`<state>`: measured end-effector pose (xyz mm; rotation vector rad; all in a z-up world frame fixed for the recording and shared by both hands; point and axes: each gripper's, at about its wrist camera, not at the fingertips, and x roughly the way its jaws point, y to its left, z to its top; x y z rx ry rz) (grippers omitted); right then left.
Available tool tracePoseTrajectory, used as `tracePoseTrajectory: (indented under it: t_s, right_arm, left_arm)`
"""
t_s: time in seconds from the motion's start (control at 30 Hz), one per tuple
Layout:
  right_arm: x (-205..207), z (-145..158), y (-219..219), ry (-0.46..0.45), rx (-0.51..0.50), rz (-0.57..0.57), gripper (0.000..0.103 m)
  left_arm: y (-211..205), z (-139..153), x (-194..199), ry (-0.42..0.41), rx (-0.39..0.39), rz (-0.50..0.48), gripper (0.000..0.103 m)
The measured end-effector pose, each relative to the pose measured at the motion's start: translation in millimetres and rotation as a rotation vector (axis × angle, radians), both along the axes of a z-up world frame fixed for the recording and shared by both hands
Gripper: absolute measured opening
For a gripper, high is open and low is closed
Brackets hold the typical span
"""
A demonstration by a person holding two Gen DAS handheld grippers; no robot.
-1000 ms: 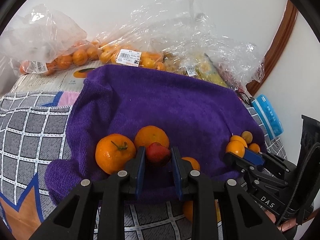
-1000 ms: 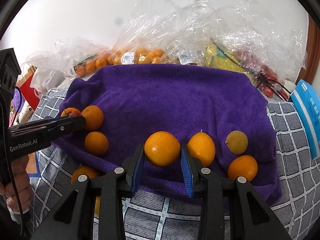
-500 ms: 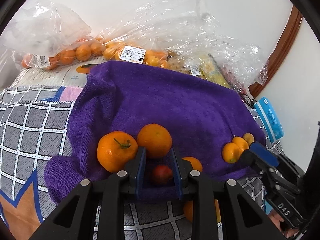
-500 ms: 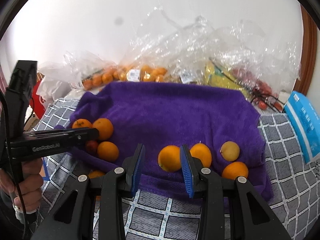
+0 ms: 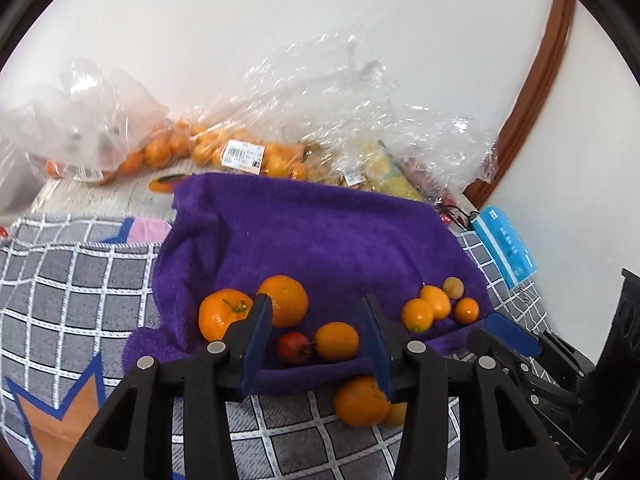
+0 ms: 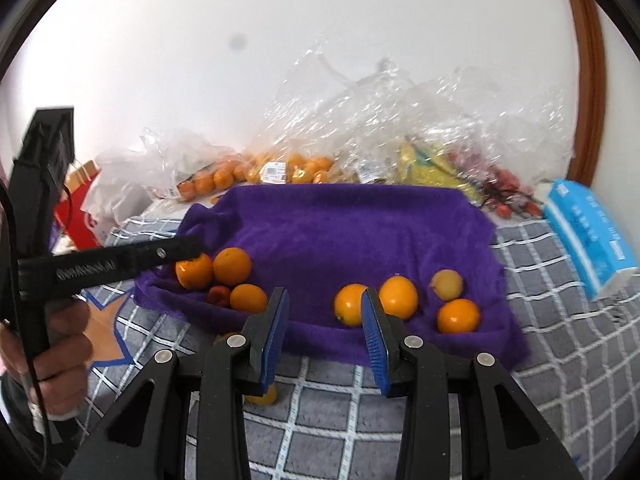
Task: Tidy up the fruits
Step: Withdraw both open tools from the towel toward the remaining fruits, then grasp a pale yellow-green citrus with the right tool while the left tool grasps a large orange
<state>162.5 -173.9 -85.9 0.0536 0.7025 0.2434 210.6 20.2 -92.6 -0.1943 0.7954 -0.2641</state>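
Left wrist: our left gripper [image 5: 316, 330] is spread wide, holding nothing; small red fruit [image 5: 294, 347] sits on the purple towel [image 5: 320, 232] between the fingers, touching an orange [image 5: 336, 341]

Right wrist: our right gripper [image 6: 324, 320] is spread too, empty; four oranges [image 6: 398, 297] sit on the towel's right front, red fruit cluster at left front

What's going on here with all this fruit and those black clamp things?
A person is sorting fruit on a purple towel, with a hand-held gripper in each hand. Both are open and hold nothing: the left hand-held gripper points at a small red fruit lying beside three oranges, the right hand-held gripper at a second group with an orange nearest. More fruit sits in plastic bags behind the towel.
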Motion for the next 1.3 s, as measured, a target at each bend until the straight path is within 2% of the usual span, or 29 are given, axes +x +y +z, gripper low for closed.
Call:
tracePoseTrajectory:
  t_s: [0.07,0.17,0.3,0.47,0.63,0.7,0.9,1.0,1.2,1.3]
  right_arm:
    - [-6.2,3.9,0.0,-0.005,-0.006,-0.009,0.037]
    - [-12.7,2.8,2.3,0.034,0.023,0.013,0.037]
    - [-17.5,-14.8,14.3,0.090,0.021,0.041,0.037]
    - [-19.8,-40.8,32.0,0.161,0.018,0.081,0.037]
    - [-20.8,-46.9,42.4,0.166,-0.010,0.095,0.033]
    - [-19.7,-49.2,45.7,0.173,-0.026,0.101,0.027]
    - [-13.8,-61.7,51.0,0.211,-0.053,0.119,0.027]
    - [-14.9,-63.2,50.3,0.189,-0.061,0.110,0.024]
    - [-22.8,-55.4,41.6,0.147,-0.068,0.085,0.024]
    - [-26.5,-51.9,31.1,0.144,-0.059,0.062,0.024]
  left_arm:
    - [1.2,4.5,-6.7,-0.001,0.018,0.008,0.044]
    - [8.1,5.8,-18.9,0.001,0.065,0.018,0.044]
    - [28.0,-0.5,-36.5,0.003,0.103,0.049,0.045]
    - [60.9,-21.9,-51.5,0.045,0.080,0.098,0.045]
    - [80.0,-41.0,-54.4,0.082,0.025,0.127,0.045]
    - [82.0,-43.8,-55.4,0.083,0.005,0.120,0.045]
    - [83.7,-49.1,-57.3,0.068,-0.035,0.098,0.045]
    - [83.9,-55.1,-56.1,0.094,-0.056,0.093,0.045]
    - [78.0,-56.4,-58.0,0.084,-0.041,0.079,0.043]
    - [72.2,-56.9,-58.6,0.081,-0.009,0.070,0.043]
